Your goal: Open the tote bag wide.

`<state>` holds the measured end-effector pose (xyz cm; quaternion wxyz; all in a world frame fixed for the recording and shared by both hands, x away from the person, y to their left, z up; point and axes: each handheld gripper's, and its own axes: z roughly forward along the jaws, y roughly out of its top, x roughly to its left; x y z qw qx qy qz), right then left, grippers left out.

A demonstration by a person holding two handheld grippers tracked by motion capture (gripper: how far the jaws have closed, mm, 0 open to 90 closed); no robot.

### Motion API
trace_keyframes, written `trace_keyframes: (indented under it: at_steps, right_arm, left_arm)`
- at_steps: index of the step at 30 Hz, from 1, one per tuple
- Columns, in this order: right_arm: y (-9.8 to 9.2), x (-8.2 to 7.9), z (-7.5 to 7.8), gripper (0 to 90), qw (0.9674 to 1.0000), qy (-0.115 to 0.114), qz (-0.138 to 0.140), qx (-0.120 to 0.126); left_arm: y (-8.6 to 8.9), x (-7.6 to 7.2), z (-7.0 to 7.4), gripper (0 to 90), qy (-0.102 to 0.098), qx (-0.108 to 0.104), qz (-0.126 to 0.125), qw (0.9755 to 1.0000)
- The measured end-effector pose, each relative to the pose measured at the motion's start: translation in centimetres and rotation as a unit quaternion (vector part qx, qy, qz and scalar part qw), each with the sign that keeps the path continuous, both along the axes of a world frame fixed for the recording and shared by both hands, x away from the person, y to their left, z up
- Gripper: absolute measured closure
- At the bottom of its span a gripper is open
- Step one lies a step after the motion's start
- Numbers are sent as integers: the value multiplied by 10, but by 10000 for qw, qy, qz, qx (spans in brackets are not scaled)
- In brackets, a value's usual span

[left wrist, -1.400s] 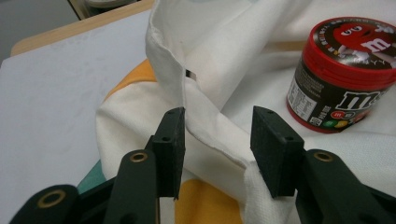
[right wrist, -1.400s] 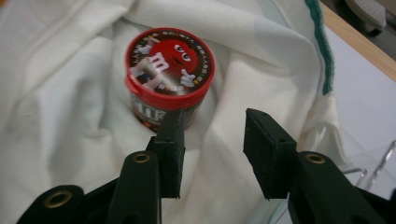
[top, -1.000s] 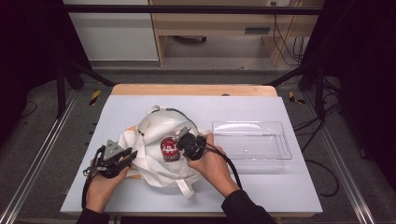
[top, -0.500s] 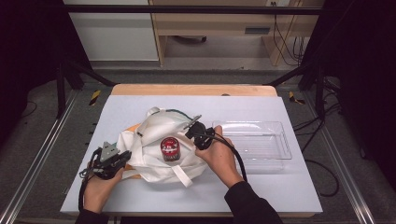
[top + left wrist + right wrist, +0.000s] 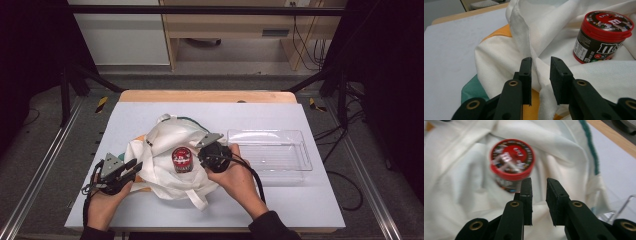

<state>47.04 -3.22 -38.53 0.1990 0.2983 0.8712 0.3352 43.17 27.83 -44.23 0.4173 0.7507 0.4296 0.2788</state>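
Candy jar (image 5: 181, 159) is seen upright on the white cloth bag (image 5: 165, 142) mid-surface, left gripper (image 5: 540, 72) slightly parted around a bag fold, right gripper (image 5: 539, 185) slightly parted and empty beside it; jar transfer is judged underway, a re-grasp needed next.

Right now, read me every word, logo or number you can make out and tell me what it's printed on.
"m&m's": large white brand letters on the dark side of the candy tub, only partly showing.
Red lid: printed candy characters, no legible words.
Side panel of small print on the tub: too small to read.
Right gripper view: the lid is blurred, unreadable.
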Motion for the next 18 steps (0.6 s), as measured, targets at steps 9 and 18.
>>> trace_keyframes:
  at_steps: [9,18]
  right_arm:
    - [20,-36,-6,742,9970,155,625,428]
    - [50,-41,-24,655,9930,485,969,465]
  left_arm:
    - [-2,1,-7,760,289,164,-106,9994]
    - [-1,-2,-6,808,373,146,-104,9991]
